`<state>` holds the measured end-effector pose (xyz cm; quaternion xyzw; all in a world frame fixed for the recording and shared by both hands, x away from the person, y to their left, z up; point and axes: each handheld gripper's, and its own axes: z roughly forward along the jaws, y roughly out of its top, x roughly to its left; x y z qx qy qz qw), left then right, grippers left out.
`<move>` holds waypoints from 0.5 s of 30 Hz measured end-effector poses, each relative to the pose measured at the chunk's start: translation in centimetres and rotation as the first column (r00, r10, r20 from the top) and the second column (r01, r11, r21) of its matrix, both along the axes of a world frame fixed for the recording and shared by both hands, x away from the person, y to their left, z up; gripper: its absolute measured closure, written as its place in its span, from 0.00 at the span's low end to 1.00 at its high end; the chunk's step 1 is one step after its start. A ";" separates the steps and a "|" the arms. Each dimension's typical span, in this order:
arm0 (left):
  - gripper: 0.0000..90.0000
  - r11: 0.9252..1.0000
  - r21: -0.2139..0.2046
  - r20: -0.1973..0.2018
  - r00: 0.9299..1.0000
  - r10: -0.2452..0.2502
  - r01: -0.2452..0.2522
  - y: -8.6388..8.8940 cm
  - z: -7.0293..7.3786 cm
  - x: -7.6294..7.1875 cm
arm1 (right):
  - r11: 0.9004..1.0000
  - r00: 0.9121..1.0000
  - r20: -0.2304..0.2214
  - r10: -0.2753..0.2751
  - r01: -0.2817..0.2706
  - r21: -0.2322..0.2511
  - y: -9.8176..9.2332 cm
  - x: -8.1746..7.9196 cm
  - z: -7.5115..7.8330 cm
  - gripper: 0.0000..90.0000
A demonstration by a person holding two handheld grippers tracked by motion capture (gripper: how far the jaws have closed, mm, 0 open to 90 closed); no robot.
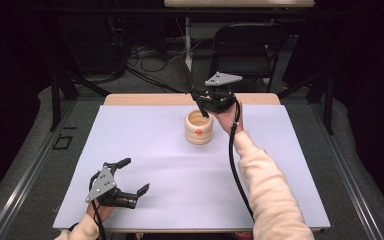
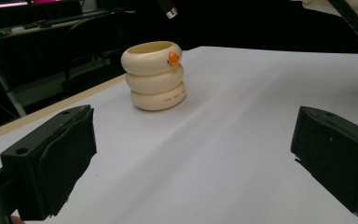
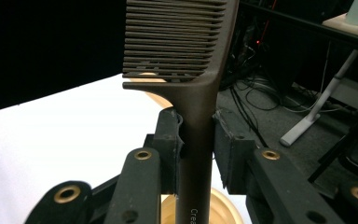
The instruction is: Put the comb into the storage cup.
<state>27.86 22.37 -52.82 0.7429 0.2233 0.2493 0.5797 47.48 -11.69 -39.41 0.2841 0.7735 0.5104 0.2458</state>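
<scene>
A dark brown comb stands upright in my right gripper, teeth up, with both pads shut on its handle. In the high view the right gripper hovers at the far side of the table, just above a cream cup shaped like stacked rings with an orange dot. The comb's handle end hangs over the cup, whose rim shows below the jaws. My left gripper rests near the front left corner, open and holding nothing; its jaws stand wide apart, facing the cup.
A white mat covers the tabletop, with a wooden strip at the far edge. Behind the table stand a black folding chair and floor cables. Dark frame legs flank both sides.
</scene>
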 end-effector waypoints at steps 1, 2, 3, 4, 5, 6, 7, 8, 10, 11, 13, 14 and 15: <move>0.00 1.000 0.000 0.000 1.000 -0.001 0.001 0.0 0.0 0.0 | 1.000 1.000 0.004 0.000 0.000 0.004 0.0 0.0 0.0 0.80; 0.00 1.000 0.001 0.000 1.000 0.001 -0.001 0.0 0.0 0.0 | 1.000 1.000 0.004 0.002 -0.002 0.007 0.0 0.0 0.0 0.80; 0.00 1.000 -0.001 0.001 1.000 0.001 -0.001 0.0 0.0 0.0 | 1.000 1.000 0.004 -0.001 0.001 0.006 0.0 0.1 0.0 0.80; 0.00 1.000 0.002 0.003 1.000 0.000 0.000 0.0 0.0 -0.1 | 1.000 1.000 0.009 0.000 0.000 0.005 0.0 0.1 0.0 0.80; 0.00 1.000 0.002 0.003 1.000 0.000 0.000 0.0 0.0 -0.1 | 1.000 1.000 0.011 0.000 0.000 0.007 0.0 0.1 0.0 0.80; 0.00 1.000 -0.001 0.002 1.000 0.000 0.000 0.0 0.0 -0.1 | 1.000 1.000 0.010 0.000 0.000 0.009 0.0 0.1 0.0 0.80; 0.00 1.000 -0.003 0.001 1.000 0.003 -0.003 0.0 0.0 0.0 | 1.000 1.000 0.009 0.000 0.000 0.009 0.1 0.2 -0.1 0.80; 0.00 1.000 0.001 -0.001 1.000 0.001 -0.001 0.0 0.0 0.0 | 1.000 1.000 0.009 0.001 -0.001 0.007 0.1 0.2 -0.1 0.80; 0.00 1.000 0.002 -0.002 1.000 -0.001 0.001 0.0 0.0 0.0 | 1.000 1.000 0.008 0.002 -0.002 0.008 0.1 0.3 -0.2 0.80; 0.00 1.000 0.002 0.000 1.000 -0.001 0.001 0.0 0.0 0.0 | 1.000 1.000 0.009 0.001 -0.001 0.010 0.1 0.3 -0.3 0.80; 0.00 1.000 -0.001 -0.001 1.000 -0.001 0.001 0.0 0.0 0.0 | 1.000 1.000 0.008 0.002 -0.003 0.007 0.1 0.4 -0.3 0.80; 0.00 1.000 -0.002 0.000 1.000 -0.001 0.001 0.0 0.0 0.0 | 1.000 1.000 0.009 0.001 -0.001 0.006 0.1 0.5 -0.4 0.80; 0.00 1.000 -0.002 0.001 1.000 0.000 0.000 0.0 0.0 0.0 | 1.000 1.000 0.008 0.001 -0.001 0.006 0.2 0.5 -0.4 0.80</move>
